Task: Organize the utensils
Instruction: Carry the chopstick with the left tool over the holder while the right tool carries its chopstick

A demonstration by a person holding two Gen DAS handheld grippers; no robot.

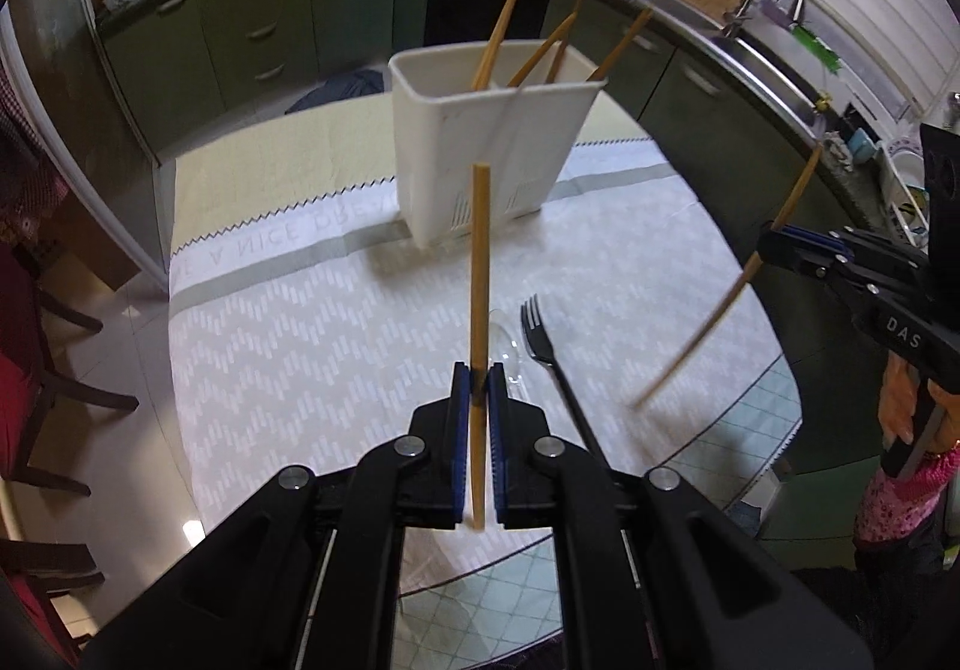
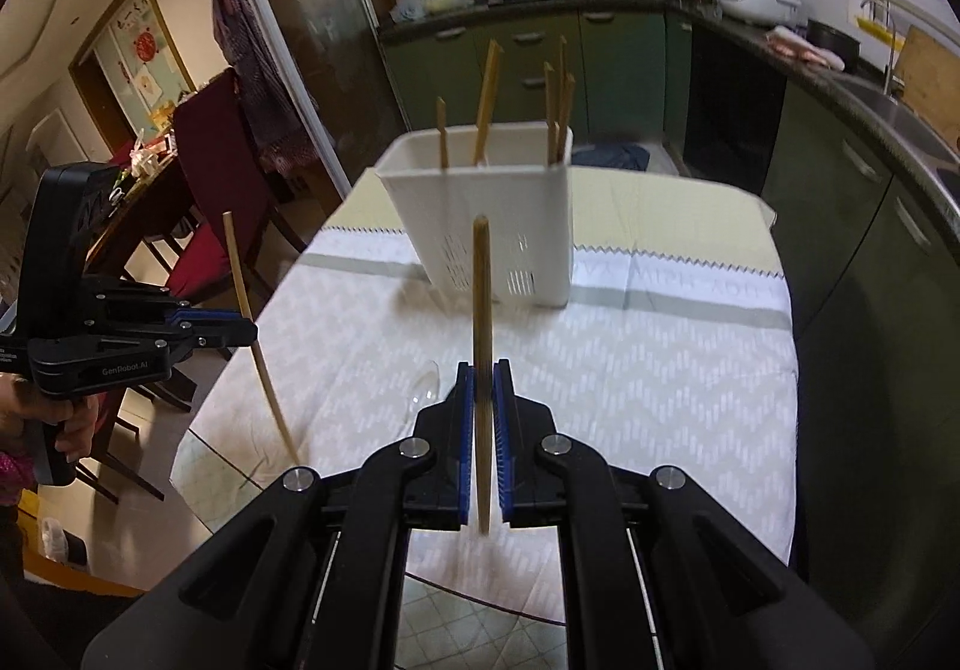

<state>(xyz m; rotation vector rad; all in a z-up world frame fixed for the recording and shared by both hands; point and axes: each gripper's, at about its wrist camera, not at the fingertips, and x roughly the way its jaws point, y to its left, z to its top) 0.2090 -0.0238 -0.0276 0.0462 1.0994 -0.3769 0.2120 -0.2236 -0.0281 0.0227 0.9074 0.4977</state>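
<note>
Left wrist view first: the left gripper (image 1: pixel 479 379) has its blue pads pinched tight on a bamboo chopstick (image 1: pixel 479 274), which stands nearly upright between the jaws, its top end in front of the white utensil holder (image 1: pixel 492 153). Over at the right edge the right gripper (image 1: pixel 774 244) carries white lettering, "DAS", and it too is clamped on a second chopstick (image 1: pixel 726 304), slanted and blurred at its lower end. A hand (image 1: pixel 900 406) and a pink patterned sleeve hold its grip, cut off by the frame.

In the right wrist view the other tool's body reads "GenRobot.AI" (small, but legible). The cloth on the worktop (image 2: pixel 690 370) has woven grey letters; from the left wrist view I can pick out "A NICE", upside down, and the rest hides behind the holder.

The holder stands upright near the far end of the cloth, with several chopsticks leaning inside it. A black fork (image 1: pixel 543 346) lies on the cloth just right of the left gripper, its handle disappearing under the gripper body. Beside it a clear spoon (image 1: pixel 507 346) is hard to make out. The cloth between grippers and holder is bare, and the worktop's near rounded edge shows glass over tiles.
</note>
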